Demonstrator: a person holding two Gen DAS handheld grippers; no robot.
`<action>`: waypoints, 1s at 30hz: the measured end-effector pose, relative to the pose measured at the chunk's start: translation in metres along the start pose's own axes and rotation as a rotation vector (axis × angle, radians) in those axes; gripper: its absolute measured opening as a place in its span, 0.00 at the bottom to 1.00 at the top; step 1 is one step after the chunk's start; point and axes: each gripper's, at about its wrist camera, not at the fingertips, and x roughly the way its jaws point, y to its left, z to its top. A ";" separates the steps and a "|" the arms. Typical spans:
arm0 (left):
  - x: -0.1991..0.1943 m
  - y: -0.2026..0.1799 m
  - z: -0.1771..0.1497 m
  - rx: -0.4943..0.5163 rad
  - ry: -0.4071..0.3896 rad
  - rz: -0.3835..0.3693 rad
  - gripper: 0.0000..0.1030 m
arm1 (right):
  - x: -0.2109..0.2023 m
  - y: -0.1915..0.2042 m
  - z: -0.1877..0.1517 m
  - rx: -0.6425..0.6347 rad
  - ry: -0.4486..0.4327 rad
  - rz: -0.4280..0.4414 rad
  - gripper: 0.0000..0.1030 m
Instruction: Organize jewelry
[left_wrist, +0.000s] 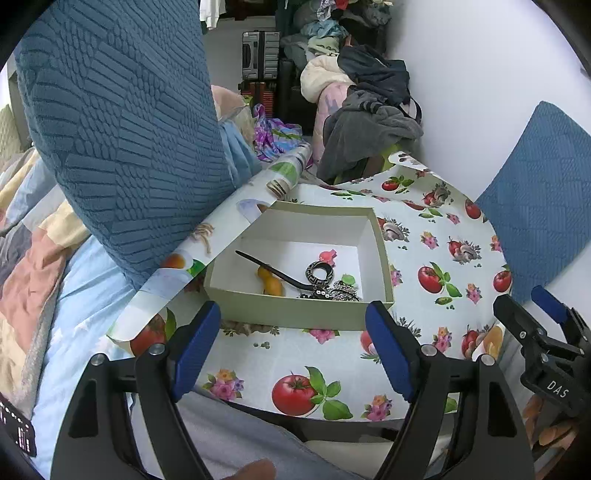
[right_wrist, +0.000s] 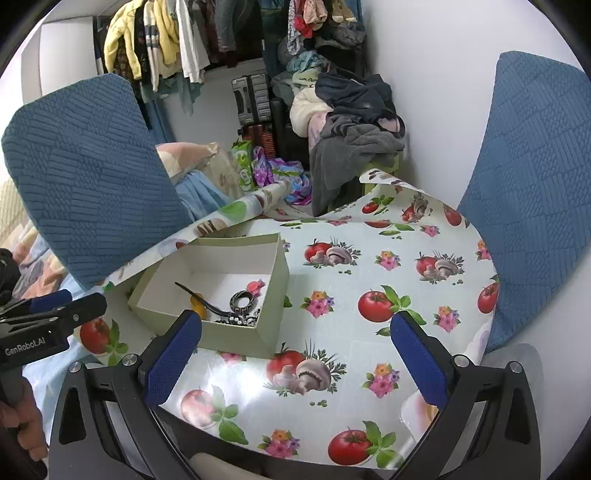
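Cushions (right_wrist: 88, 177) flank table (right_wrist: 369, 258); box (right_wrist: 273, 266) holds jewelry (right_wrist: 242, 301).

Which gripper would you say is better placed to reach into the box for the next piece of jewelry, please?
Probably the left gripper: open, with the box straight ahead between its fingers. The right gripper, also open, has it off to its left.
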 end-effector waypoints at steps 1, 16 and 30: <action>-0.001 0.000 0.000 0.002 -0.004 0.004 0.78 | 0.000 0.000 0.000 0.001 -0.002 0.001 1.00; -0.006 -0.001 0.006 -0.016 -0.027 -0.014 0.78 | -0.002 0.004 0.003 0.001 -0.006 0.004 1.00; -0.005 -0.001 0.003 -0.030 -0.019 -0.020 0.78 | -0.002 0.003 0.002 -0.011 -0.013 0.004 1.00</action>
